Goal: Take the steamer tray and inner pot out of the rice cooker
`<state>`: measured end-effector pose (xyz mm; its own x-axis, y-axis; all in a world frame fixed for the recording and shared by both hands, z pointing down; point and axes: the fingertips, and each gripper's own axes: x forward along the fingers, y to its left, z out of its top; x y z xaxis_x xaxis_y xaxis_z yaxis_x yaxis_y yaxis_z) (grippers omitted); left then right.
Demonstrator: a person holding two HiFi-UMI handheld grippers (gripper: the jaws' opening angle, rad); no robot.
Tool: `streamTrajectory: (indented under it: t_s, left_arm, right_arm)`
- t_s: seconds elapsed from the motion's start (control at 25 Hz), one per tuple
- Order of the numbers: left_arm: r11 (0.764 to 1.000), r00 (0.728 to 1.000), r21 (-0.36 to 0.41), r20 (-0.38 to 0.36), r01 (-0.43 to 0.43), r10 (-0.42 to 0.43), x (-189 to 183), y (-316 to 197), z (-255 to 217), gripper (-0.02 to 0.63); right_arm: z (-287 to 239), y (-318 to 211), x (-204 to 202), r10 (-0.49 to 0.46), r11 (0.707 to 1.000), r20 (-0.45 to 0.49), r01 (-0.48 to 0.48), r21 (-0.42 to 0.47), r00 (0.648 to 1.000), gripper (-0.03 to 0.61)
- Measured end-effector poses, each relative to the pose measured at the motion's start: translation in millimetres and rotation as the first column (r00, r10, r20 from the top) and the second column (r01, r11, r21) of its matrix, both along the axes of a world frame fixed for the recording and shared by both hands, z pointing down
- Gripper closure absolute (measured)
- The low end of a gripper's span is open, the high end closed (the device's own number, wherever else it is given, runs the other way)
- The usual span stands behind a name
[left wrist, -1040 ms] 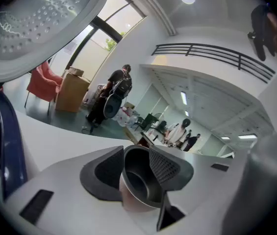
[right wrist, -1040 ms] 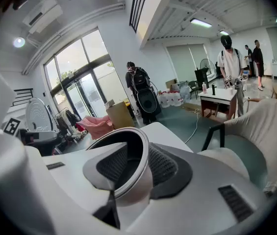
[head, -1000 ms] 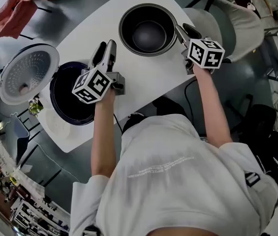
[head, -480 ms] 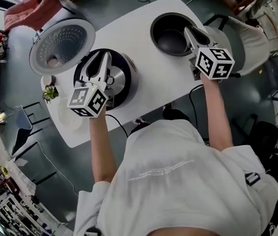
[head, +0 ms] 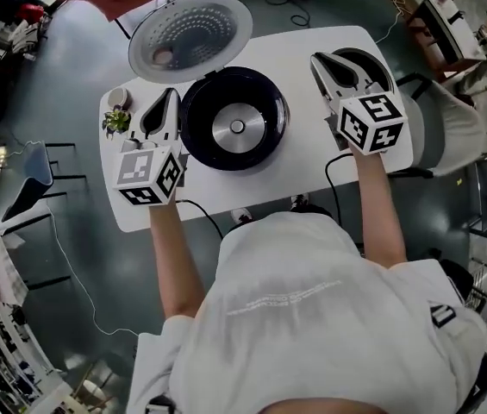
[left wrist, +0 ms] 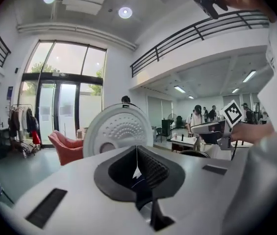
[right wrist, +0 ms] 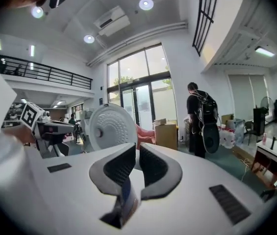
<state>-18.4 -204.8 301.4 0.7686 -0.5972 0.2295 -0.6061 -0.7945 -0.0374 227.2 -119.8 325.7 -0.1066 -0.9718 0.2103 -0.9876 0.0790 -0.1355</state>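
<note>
The left gripper's (head: 165,100) fingers (left wrist: 153,169) are pressed together and empty. The right gripper's (head: 321,61) fingers have just been closing to a slit, with nothing between them. The pot (head: 377,61) stands at the surface's (head: 302,54) far right corner, out of the cooker (head: 234,121). It looks like stiff, probably slippery metal, so the rim seems the best hold.

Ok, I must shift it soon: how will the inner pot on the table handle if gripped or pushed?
The inner pot looks like a rigid bowl, so probably stiff, not floppy. Its smooth rim may slip between pads. It stands open side up near the right edge of the table, so a hard push might slide it off.
</note>
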Motion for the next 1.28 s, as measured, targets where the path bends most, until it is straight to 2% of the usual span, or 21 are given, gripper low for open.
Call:
streamTrajectory:
  t_s: [0.24, 0.4, 0.56, 0.88, 1.28]
  left_arm:
    - [0.996, 0.998, 0.065, -0.001, 0.06, -0.06, -45, 3, -20, 0.598]
    - [0.989, 0.995, 0.108, -0.021, 0.102, -0.1, -64, 6, -36, 0.598]
    - [0.985, 0.99, 0.123, -0.087, 0.119, -0.109, -74, 13, -54, 0.598]
    - [0.977, 0.993, 0.18, -0.052, 0.117, -0.11, -73, 20, -64, 0.598]
    - [0.98, 0.994, 0.162, -0.034, 0.111, -0.107, -73, 15, -59, 0.598]
  right_arm:
    - [-35, -22, -58, -0.165, 0.984, -0.069, 0.168, 0.05, 0.984, 0.552]
    - [-54, -27, -82, -0.206, 0.974, -0.099, 0.214, 0.078, 0.974, 0.552]
    - [-69, -27, -101, -0.24, 0.961, -0.142, 0.255, 0.102, 0.96, 0.552]
    - [-73, -26, -109, -0.235, 0.961, -0.179, 0.256, 0.108, 0.955, 0.552]
    - [-61, -29, -112, -0.237, 0.963, -0.161, 0.254, 0.093, 0.958, 0.552]
